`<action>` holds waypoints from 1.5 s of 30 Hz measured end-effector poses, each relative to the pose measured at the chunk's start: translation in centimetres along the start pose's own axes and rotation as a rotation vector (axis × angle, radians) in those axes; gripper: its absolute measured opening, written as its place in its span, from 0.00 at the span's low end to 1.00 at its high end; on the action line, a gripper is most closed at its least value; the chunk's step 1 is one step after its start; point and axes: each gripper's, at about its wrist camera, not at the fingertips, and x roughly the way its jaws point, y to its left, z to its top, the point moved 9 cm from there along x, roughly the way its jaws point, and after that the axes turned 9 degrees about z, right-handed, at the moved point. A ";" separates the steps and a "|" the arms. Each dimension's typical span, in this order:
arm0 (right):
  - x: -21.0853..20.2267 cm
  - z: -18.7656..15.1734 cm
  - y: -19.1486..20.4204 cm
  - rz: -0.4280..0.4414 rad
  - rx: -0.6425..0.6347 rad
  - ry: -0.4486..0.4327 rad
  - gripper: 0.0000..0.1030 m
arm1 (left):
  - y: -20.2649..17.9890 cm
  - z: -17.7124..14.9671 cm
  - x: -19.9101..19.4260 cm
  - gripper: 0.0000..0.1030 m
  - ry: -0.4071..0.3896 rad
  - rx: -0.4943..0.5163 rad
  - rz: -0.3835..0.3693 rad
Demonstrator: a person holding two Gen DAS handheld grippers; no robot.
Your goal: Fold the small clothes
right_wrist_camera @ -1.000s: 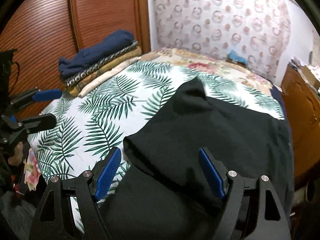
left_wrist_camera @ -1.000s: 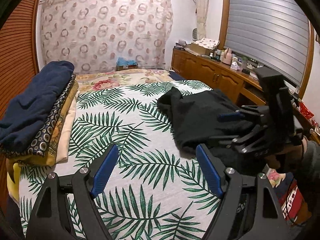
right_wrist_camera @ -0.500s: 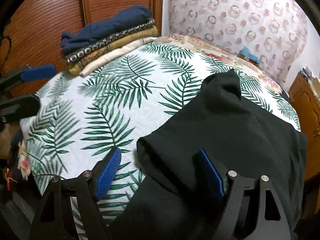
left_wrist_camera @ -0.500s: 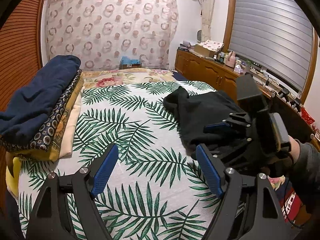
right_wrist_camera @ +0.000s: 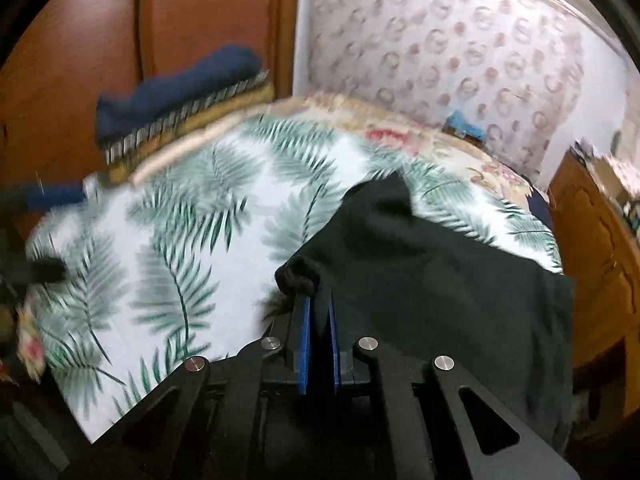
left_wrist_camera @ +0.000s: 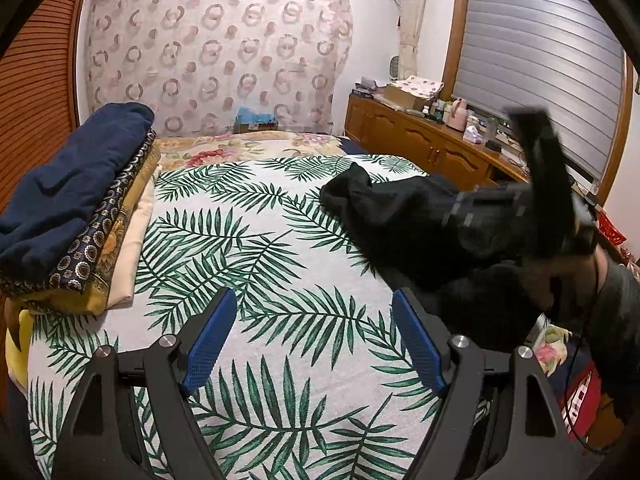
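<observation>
A bed point(left_wrist_camera: 280, 264) covered in a white spread with green palm leaves fills both views. A black garment point(right_wrist_camera: 440, 280) lies crumpled on the side of the bed nearest the wooden cabinets point(left_wrist_camera: 424, 148), one corner poking up toward the headboard end.

The right tool point(right_wrist_camera: 318, 312) has just closed its blue pads on a bunched edge of the black garment; the cloth is pinched between them, with a rolled fold sticking out above the tips. This view is blurred. In the left wrist view the right tool shows as a dark smeared shape over the garment, held by a hand point(left_wrist_camera: 560, 280) in a dark sleeve.

The left tool point(left_wrist_camera: 312, 340) hangs over bare bedspread with its pads set wide apart and nothing between them, well clear of the garment.

Along the far side of the bed, against a wooden wardrobe, sits a stack of folded cloth point(left_wrist_camera: 76, 216): navy on top, then patterned, yellow and cream layers.
</observation>
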 end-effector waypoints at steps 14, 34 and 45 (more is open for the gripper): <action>-5.7 3.3 -13.4 -0.220 0.172 -0.063 0.07 | -1.3 -0.5 0.4 0.78 0.014 0.018 -0.023; -4.0 3.6 -17.5 -0.345 0.314 0.016 0.31 | -3.7 -1.5 1.1 0.78 0.041 0.050 -0.054; -12.3 -7.1 -8.8 -0.184 0.304 -0.020 0.33 | -7.1 -2.2 1.8 0.78 0.059 0.083 -0.100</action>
